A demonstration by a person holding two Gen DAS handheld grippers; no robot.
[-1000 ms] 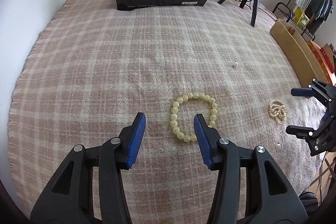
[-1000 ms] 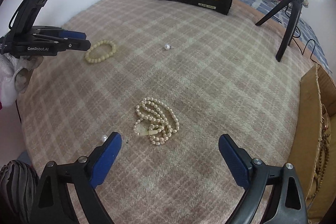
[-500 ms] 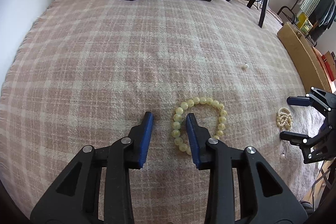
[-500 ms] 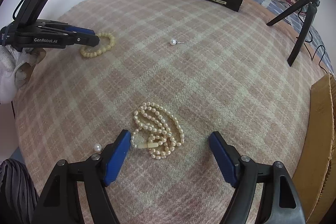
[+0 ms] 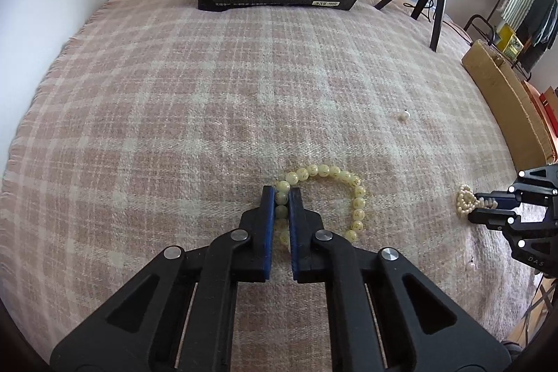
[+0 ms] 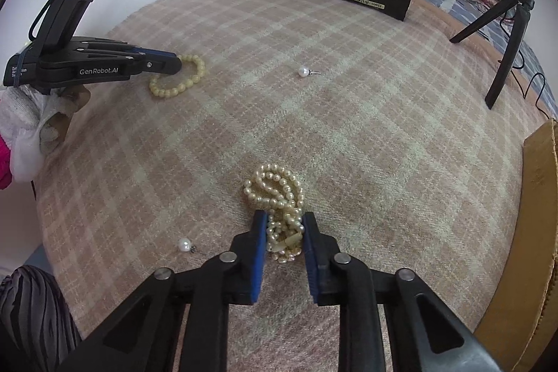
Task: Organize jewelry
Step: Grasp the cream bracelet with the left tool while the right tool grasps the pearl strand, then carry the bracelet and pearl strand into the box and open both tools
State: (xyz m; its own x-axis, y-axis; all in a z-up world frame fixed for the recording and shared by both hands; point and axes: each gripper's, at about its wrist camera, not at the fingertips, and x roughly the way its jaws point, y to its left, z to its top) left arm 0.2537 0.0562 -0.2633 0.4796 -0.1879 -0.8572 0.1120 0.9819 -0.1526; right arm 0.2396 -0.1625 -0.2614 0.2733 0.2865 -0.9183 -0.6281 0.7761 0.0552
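Yellow round-bead bracelet [image 5: 322, 197] lies flat on the pink plaid blanket [image 5: 174, 114], its left arc clamped between the left gripper [image 5: 281, 197] pads, low enough to nip one strand. Right gripper [image 6: 284, 225] squeezes the bunched cream pearl necklace [image 6: 275, 194] at its near end, far loops spilling beyond the tips, gathering the heap for one lift, I'd judge

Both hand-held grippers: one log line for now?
left hand-held gripper: shut on yellow bead bracelet | right hand-held gripper: shut on pearl strand

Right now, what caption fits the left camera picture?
Left gripper pinches the yellow bracelet on the plaid blanket.
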